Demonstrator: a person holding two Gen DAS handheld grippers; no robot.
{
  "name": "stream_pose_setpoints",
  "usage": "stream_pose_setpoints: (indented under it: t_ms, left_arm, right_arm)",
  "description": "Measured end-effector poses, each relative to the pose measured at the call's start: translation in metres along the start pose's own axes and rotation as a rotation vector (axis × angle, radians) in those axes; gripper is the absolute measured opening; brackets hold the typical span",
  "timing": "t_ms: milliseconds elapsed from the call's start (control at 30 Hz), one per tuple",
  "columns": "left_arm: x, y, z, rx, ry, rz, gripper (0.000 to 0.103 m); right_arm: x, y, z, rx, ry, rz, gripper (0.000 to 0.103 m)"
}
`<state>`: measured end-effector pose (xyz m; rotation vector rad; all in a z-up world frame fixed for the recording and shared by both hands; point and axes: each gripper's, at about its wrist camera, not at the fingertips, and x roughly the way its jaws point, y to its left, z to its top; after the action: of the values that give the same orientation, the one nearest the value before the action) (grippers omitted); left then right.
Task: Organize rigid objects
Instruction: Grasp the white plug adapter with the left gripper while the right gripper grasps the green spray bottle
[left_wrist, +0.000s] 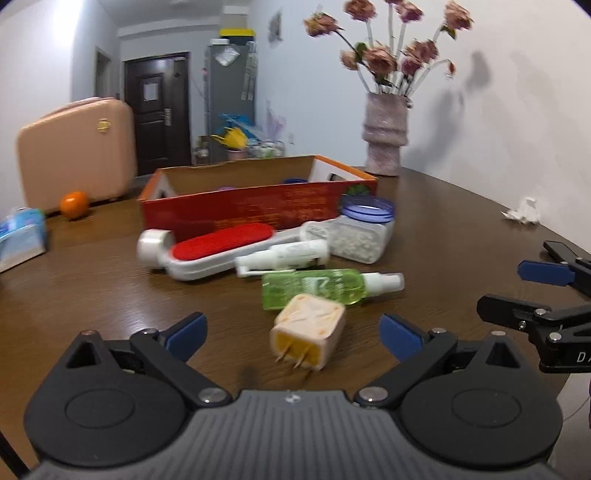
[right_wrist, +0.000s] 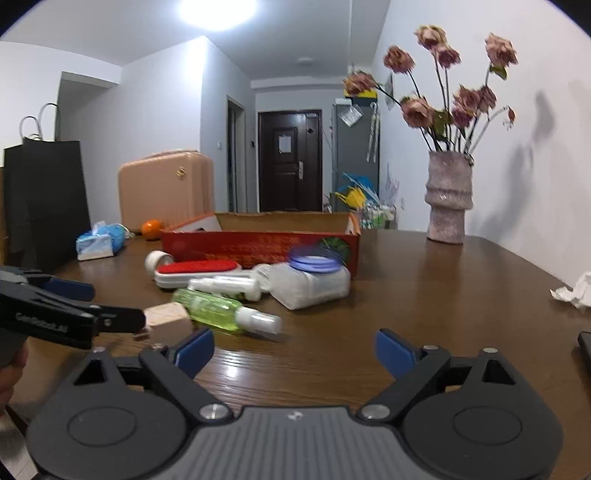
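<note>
A beige plug adapter (left_wrist: 308, 332) lies on the brown table (left_wrist: 92, 288) between the wide-apart fingers of my left gripper (left_wrist: 291, 336), touching neither pad. Beyond it lie a green spray bottle (left_wrist: 314, 286), a white spray bottle (left_wrist: 284, 256), a red-padded lint brush (left_wrist: 221, 247), a tape roll (left_wrist: 153, 245) and a blue-lidded jar of white pellets (left_wrist: 364, 236). Behind them stands an open red cardboard box (left_wrist: 258, 206). My right gripper (right_wrist: 295, 349) is open over bare table, right of the green spray bottle (right_wrist: 214, 306), with nothing between its fingers.
A vase of dried flowers (right_wrist: 448, 199) stands at the back right. Crumpled paper (right_wrist: 576, 291) and a dark phone (right_wrist: 585, 350) lie at the right edge. An orange (right_wrist: 152, 229), a tissue pack (right_wrist: 99, 245), a pink suitcase (right_wrist: 166, 188) and a black bag (right_wrist: 44, 199) are at the left.
</note>
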<state>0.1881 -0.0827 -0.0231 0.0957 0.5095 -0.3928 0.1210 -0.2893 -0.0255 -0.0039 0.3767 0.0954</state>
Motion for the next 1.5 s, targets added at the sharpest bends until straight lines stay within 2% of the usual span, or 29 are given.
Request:
stream_pose_setpoints:
  t_ms: [100,167,233,300,333,400,533,567,633,700,800,867,933,1067,1100,1233,1300,1467,1500]
  left_arm:
    - [0.019,-0.001,0.004,0.004,0.038,-0.032,0.086]
    - [0.029,0.001,0.003,-0.002,0.08,-0.046,0.068]
    - [0.04,0.007,-0.001,-0.015,0.117,-0.055,0.063]
    - [0.039,0.014,-0.004,-0.047,0.114,-0.082,0.047]
    - [0.038,0.019,-0.005,-0.062,0.111,-0.104,0.043]
    - [0.036,0.025,-0.006,-0.079,0.111,-0.096,0.042]
    - [0.021,0.04,-0.01,-0.076,0.105,-0.042,0.04]
    - [0.018,0.046,-0.012,-0.076,0.107,-0.029,0.04]
    - [0.011,0.054,-0.015,-0.071,0.105,-0.005,0.04]
    - [0.006,0.062,-0.018,-0.091,0.103,0.018,0.04]
    - [0.006,0.07,-0.019,-0.127,0.104,0.05,0.041]
    - [0.008,0.071,-0.019,-0.139,0.104,0.058,0.041]
    - [0.007,0.069,-0.02,-0.129,0.095,0.069,0.041]
    - [0.006,0.071,-0.021,-0.152,0.088,0.071,0.041]
    - [0.007,0.072,-0.021,-0.16,0.088,0.076,0.041]
    - [0.008,0.074,-0.02,-0.182,0.088,0.081,0.041]
    - [0.009,0.075,-0.02,-0.185,0.092,0.081,0.041]
    - [0.01,0.072,-0.02,-0.172,0.093,0.091,0.042]
    - [0.01,0.072,-0.02,-0.168,0.092,0.093,0.041]
  right_arm:
    - [0.009,-0.013,0.001,0.014,0.034,-0.016,0.084]
    - [0.014,-0.017,0.002,0.028,0.041,-0.03,0.083]
    - [0.021,-0.019,0.003,0.039,0.054,-0.02,0.08]
    - [0.031,-0.016,0.004,0.032,0.075,0.001,0.077]
    - [0.036,-0.013,0.005,0.02,0.084,0.013,0.076]
    - [0.048,-0.005,0.009,-0.011,0.103,0.052,0.071]
    - [0.063,0.009,0.018,-0.064,0.103,0.106,0.07]
    - [0.076,0.02,0.026,-0.099,0.104,0.142,0.07]
    - [0.091,0.034,0.034,-0.145,0.13,0.161,0.07]
    - [0.097,0.04,0.036,-0.168,0.14,0.17,0.07]
    - [0.127,0.066,0.04,-0.25,0.178,0.211,0.068]
    - [0.132,0.07,0.041,-0.25,0.186,0.203,0.068]
    - [0.137,0.078,0.043,-0.25,0.201,0.19,0.063]
    - [0.127,0.087,0.037,-0.268,0.238,0.189,0.039]
    - [0.121,0.086,0.035,-0.221,0.264,0.217,0.036]
    - [0.118,0.084,0.032,-0.167,0.274,0.248,0.035]
    - [0.122,0.087,0.033,-0.152,0.269,0.252,0.039]
    - [0.142,0.094,0.039,-0.127,0.282,0.246,0.041]
    - [0.144,0.097,0.039,-0.133,0.284,0.244,0.037]
